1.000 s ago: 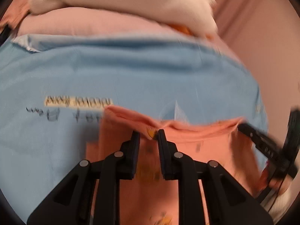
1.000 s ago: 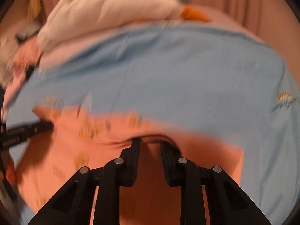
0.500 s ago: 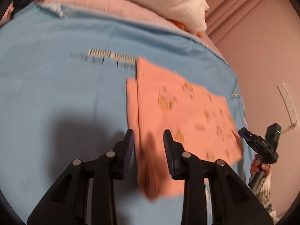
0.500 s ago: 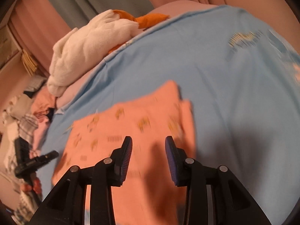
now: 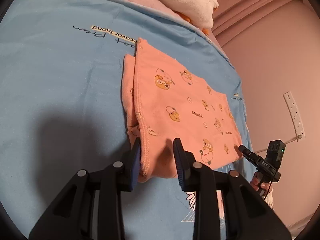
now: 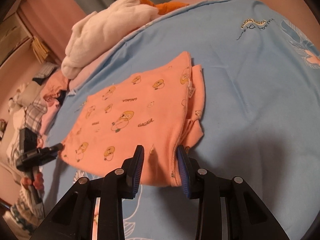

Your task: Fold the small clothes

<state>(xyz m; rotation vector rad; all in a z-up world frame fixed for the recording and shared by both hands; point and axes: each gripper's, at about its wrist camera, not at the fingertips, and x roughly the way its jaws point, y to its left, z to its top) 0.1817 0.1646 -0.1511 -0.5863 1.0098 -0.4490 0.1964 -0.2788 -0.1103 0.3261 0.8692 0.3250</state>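
An orange garment [image 5: 180,110] with small cartoon prints lies folded flat on the blue bed sheet [image 5: 60,80]. It also shows in the right wrist view [image 6: 140,116]. My left gripper [image 5: 157,156] is open, its jaws standing either side of the garment's near left corner. My right gripper [image 6: 160,158] is open over the garment's near right corner. Each gripper shows in the other's view: the right one [image 5: 246,152] at the garment's right corner, the left one [image 6: 58,146] at its left corner. Neither holds the cloth.
A white fluffy blanket [image 6: 112,24] and an orange item [image 6: 168,5] lie on a pink cover at the far end of the bed. A pile of mixed clothes [image 6: 36,104] sits off the left side. A pink wall with a socket strip [image 5: 294,114] is on the right.
Both grippers were shut on the garment's raised edge a second ago. They laid it down folded over, opened, and drew back to the near corners. The garment now lies flat.
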